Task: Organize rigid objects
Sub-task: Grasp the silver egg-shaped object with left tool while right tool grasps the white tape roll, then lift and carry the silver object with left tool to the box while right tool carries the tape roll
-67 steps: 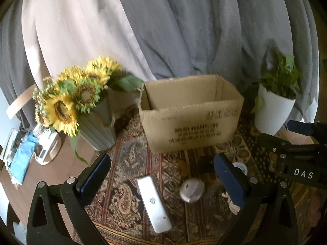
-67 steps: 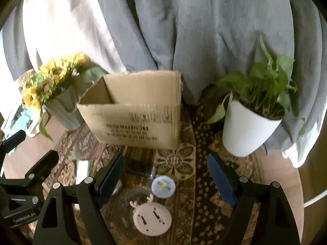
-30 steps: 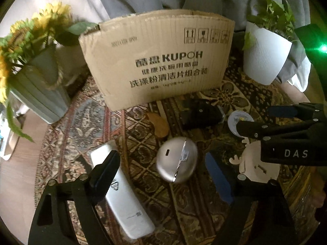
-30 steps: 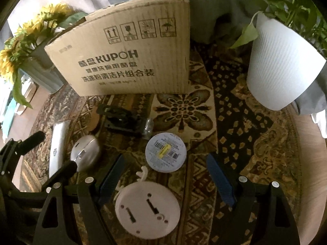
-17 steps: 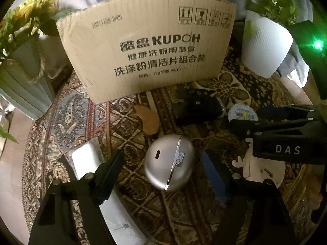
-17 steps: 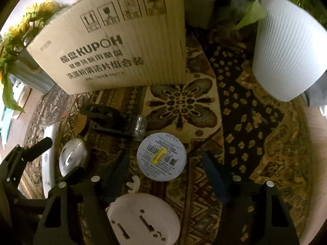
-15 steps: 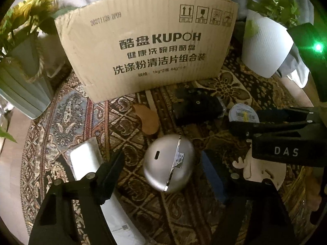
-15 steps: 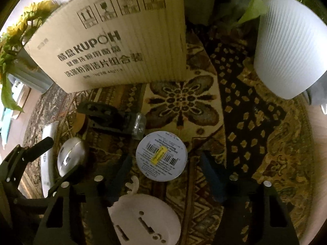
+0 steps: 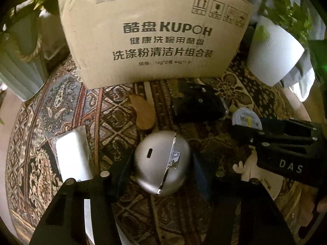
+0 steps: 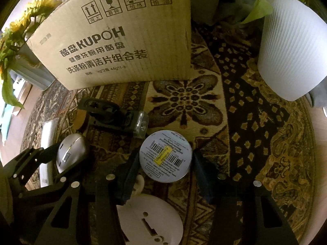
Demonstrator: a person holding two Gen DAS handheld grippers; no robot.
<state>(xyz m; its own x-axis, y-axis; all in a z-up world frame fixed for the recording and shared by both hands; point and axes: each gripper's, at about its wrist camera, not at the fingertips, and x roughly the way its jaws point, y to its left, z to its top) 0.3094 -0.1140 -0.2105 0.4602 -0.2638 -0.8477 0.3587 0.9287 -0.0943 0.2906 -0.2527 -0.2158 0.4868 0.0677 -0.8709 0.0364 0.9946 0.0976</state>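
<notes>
Two grabs are happening at once, so both squeezes should be landing square across each widest part. On the rug, the left gripper (image 9: 161, 169) is closing around the smooth silver egg-shaped case (image 9: 161, 163); the right gripper (image 10: 163, 163) is closing around the flat round labelled tin (image 10: 166, 156). Pad contact is unclear. Behind both is standing the cardboard box (image 9: 155, 36).

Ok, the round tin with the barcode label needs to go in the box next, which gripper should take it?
Right. The right gripper already straddles the round tin, jaws closing on either side of it. The left gripper is closing around the silver egg-shaped case, so it is committed there, farther from the tin.
</notes>
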